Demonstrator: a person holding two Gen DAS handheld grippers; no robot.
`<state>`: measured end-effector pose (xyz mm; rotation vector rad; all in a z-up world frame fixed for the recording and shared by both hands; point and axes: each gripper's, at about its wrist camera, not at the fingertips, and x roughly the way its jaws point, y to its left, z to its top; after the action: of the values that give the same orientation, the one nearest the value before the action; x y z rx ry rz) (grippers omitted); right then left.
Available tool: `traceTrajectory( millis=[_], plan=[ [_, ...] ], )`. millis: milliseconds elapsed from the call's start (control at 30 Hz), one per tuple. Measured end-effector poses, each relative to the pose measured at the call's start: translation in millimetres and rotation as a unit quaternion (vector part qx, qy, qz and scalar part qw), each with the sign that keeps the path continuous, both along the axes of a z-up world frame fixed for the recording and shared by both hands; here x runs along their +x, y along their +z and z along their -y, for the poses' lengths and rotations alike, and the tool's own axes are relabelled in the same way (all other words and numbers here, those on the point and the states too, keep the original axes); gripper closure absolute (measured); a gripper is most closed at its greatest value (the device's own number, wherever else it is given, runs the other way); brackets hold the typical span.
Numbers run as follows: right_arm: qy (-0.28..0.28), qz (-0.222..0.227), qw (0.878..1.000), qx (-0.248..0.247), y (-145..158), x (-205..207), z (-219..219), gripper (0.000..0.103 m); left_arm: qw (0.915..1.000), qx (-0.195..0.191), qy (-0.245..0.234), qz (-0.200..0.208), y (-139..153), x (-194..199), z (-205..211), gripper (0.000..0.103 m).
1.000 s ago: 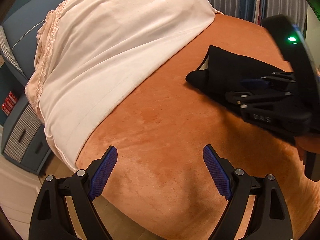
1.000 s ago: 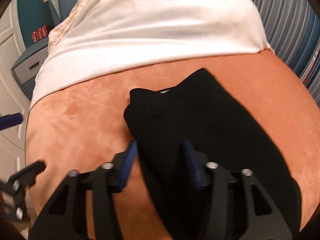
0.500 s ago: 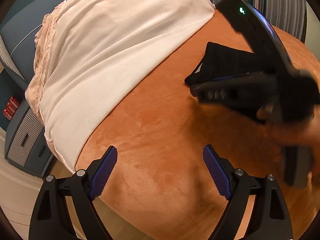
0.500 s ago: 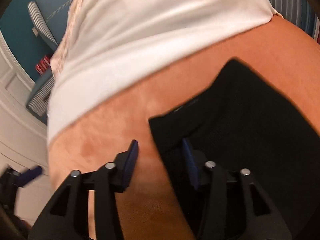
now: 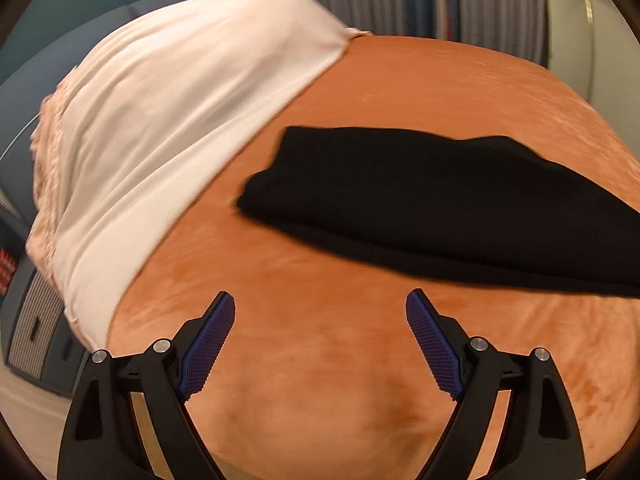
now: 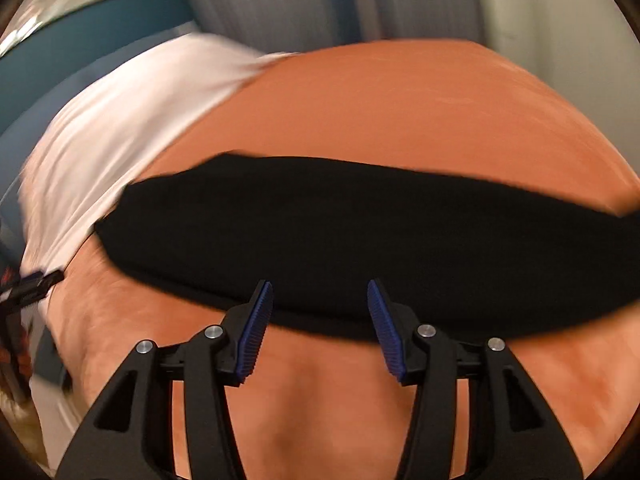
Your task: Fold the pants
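1. Ahead of both our grippers lies the folded black knit pants bundle (image 5: 460, 208), a flat stack resting on the rust-orange plush bed cover (image 5: 320, 360).
2. Our left gripper (image 5: 320, 340) has its blue-padded fingers (image 5: 208, 344) spread wide, with only bed cover between them; the bundle sits beyond and to the right of its tips, apart from them.
3. Our right gripper (image 6: 320, 320) has its jaws opening, roughly half spread. Its tips reach the bundle's near edge, and we see black fabric in the gap between them, yet neither pad appears to press on it, so we judge the cloth released.
4. The pants look folded, so we think the task is nearly finished.
5. Risk: if we draw the right gripper away low, a ribbed pad could snag the knit and drag the top layer off, undoing the fold.
6. Risk: the plush cover is soft and grips cloth, so any sideways nudge may skew the layers rather than slide the stack whole.
7. Risk: the pale cream sheet (image 5: 180, 120), left of the bundle, lies near its far corner; a left-gripper sweep could catch it.
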<state>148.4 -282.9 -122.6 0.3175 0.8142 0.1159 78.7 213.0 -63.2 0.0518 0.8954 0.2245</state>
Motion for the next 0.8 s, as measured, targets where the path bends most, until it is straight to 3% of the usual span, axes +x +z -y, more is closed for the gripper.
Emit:
traceTrajectory(
  millis=[167,267,367,500,633,700,733,767,800],
  plan=[
    [-0.150,0.017,0.988,0.035,-5.9,-44.0,149.5,0.054,0.9979,-0.008,-0.065,-0.002,7.5,4.2,98.4,0.018],
    [-0.200,0.020,0.979,0.025,-7.7,-44.5,206.5,0.053,0.9952,0.001,-0.098,-0.007,10.9,1.8,154.8,0.017],
    [-0.226,0.018,0.974,0.009,-7.8,-31.1,253.6,0.041,0.9918,0.016,-0.126,-0.008,13.3,-0.5,199.3,0.017],
    [-0.193,0.013,0.981,-0.022,-5.0,3.5,285.4,0.042,0.9878,0.037,-0.151,-0.012,12.6,0.0,252.9,0.017],
    [-0.125,0.004,0.988,-0.095,7.5,64.1,269.3,0.042,0.9850,0.053,-0.163,-0.021,8.0,1.8,287.0,0.017],
    [-0.097,-0.022,0.988,-0.115,-2.8,93.3,270.7,0.029,0.9841,0.059,-0.166,-0.025,6.5,3.6,293.0,0.017],
    [-0.077,-0.039,0.989,-0.123,-10.7,106.6,267.3,0.029,0.9838,0.063,-0.166,-0.026,5.7,3.4,299.2,0.017],
    [-0.059,-0.051,0.989,-0.125,-15.2,111.4,263.7,0.045,0.9835,0.065,-0.167,-0.027,5.0,4.1,303.8,0.017],
    [-0.030,-0.072,0.990,-0.115,-22.5,119.7,259.4,0.091,0.9832,0.067,-0.167,-0.027,5.0,4.2,306.3,0.017]
  ],
)
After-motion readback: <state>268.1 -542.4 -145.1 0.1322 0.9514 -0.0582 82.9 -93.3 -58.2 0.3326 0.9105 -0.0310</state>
